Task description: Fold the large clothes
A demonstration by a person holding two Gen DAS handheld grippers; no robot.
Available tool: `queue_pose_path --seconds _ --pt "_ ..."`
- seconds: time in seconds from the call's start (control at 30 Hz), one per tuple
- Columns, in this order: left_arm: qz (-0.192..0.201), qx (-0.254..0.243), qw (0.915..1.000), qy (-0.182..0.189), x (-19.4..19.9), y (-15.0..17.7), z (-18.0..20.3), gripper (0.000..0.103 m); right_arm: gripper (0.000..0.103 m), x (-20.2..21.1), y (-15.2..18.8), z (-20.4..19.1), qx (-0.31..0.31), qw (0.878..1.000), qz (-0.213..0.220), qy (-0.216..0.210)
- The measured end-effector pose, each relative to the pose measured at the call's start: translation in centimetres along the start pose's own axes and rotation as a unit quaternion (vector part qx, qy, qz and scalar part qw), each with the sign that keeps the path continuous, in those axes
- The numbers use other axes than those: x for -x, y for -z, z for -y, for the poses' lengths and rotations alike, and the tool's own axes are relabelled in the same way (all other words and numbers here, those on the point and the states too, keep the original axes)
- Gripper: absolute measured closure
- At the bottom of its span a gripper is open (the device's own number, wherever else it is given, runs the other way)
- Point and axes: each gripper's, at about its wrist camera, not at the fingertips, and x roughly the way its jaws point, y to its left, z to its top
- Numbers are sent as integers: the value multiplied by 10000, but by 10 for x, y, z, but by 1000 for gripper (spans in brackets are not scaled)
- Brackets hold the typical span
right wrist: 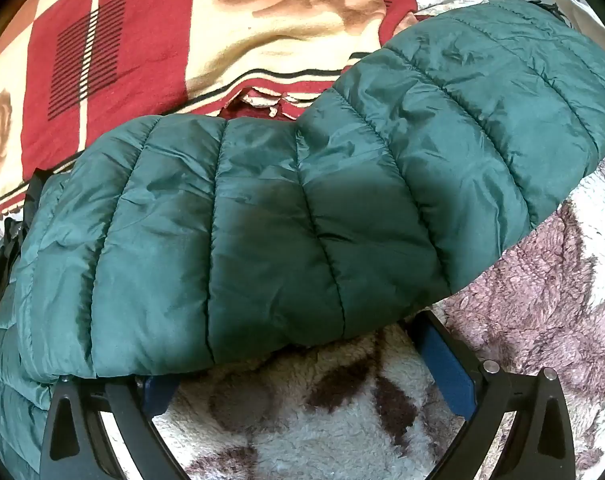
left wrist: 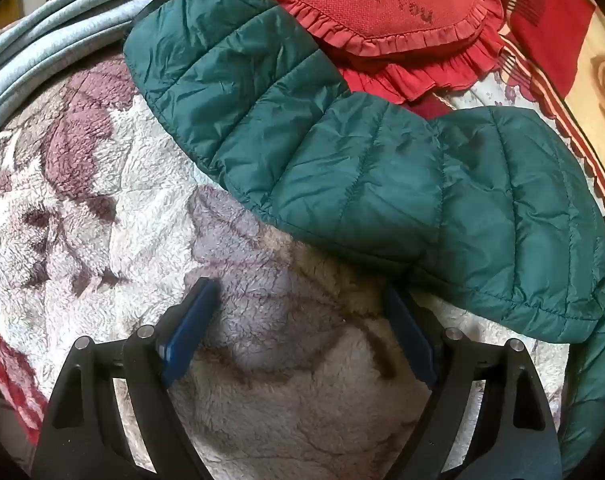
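Home bedroom, fleece blanket [left wrist: 102, 200], frilled red pillow [left wrist: 382, 4], rose bedspread [right wrist: 206, 40]

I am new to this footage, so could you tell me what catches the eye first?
A dark green quilted jacket sprawls across a fluffy white-and-mauve blanket. Behind it lies a red frilled cushion with stitched lettering. Both claws, left and right, stand open, holding nothing.

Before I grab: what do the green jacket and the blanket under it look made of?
Green jacket: thin, slightly glossy synthetic shell, probably nylon or polyester, padded; stitched channels puff up and the surface shows fine crinkles. Blanket: fluffy fleece, likely synthetic, matte with clumped curly pile and a printed pattern.
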Motion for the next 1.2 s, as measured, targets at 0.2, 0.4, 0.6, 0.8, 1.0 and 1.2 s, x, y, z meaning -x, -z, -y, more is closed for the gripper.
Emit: queue_pose_path --seconds 0.2,0.4,0.6,0.8,1.0,1.2 --pt "-237 -108 9997 7 3 1 1 17 0 0 0 0 0 10000 0 -1" --pt "-777 -99 9968 147 36 6 -2 17 0 0 0 0 0 10000 3 -2" --pt "-201 -461 9987 128 122 41 1 17 0 0 0 0 3 10000 3 1" --pt "-6 -641 9966 523 175 61 19 17 0 3 2 0 -24 9999 -126 -4" --pt "162 -1097 9893 949 210 84 58 17 0 70 40 6 -279 9975 -145 -630" --pt "323 -1463 9792 1371 232 98 90 17 0 177 107 12 -380 9930 379 -1054"
